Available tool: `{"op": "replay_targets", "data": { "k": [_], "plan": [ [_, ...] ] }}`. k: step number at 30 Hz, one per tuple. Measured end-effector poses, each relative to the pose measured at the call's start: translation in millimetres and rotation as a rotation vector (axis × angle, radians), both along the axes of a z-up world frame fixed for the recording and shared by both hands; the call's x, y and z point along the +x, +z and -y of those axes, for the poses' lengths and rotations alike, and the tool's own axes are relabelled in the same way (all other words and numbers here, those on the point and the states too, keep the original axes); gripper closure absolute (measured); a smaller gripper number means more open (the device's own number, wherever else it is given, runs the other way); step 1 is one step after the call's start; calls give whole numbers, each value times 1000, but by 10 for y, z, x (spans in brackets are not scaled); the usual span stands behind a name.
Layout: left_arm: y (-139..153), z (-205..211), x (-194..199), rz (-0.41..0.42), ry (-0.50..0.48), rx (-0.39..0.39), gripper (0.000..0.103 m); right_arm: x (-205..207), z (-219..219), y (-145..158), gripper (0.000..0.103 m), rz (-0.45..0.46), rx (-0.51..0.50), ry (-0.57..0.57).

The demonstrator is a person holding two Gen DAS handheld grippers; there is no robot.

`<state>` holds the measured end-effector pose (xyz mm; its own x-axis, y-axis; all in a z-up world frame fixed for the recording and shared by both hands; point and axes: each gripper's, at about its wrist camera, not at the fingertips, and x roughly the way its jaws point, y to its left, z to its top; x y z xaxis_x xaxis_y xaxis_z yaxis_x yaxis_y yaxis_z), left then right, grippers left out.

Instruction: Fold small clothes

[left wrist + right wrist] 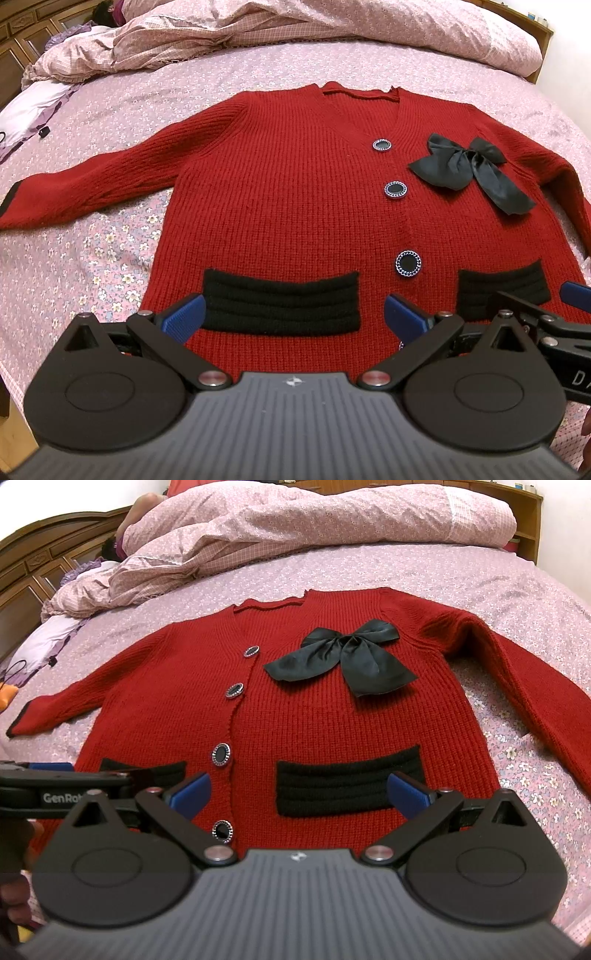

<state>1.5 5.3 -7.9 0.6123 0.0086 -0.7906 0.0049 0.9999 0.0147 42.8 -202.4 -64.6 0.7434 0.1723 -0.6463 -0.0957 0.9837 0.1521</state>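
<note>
A red cardigan [295, 192] is seen spread flat on the bed [110, 107], collar away; both grippers, left [294, 314] and right [299, 793], are held released at its hem.

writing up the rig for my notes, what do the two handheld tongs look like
Both match: the left tongs and right tongs have blue ribbed finger pads on black linkage arms with silver pivot screws, two round black housings, and a grey ridged body bearing a small white emblem. The left unit's side shows white "GenRo" lettering.
</note>
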Motion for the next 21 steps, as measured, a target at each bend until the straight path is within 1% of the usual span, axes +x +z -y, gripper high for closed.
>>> {"op": "replay_targets", "data": {
  "k": [21],
  "plan": [
    [-4, 14, 7, -12, 0, 5, 0, -6, 13, -22, 0, -11, 13, -6]
  ]
}}
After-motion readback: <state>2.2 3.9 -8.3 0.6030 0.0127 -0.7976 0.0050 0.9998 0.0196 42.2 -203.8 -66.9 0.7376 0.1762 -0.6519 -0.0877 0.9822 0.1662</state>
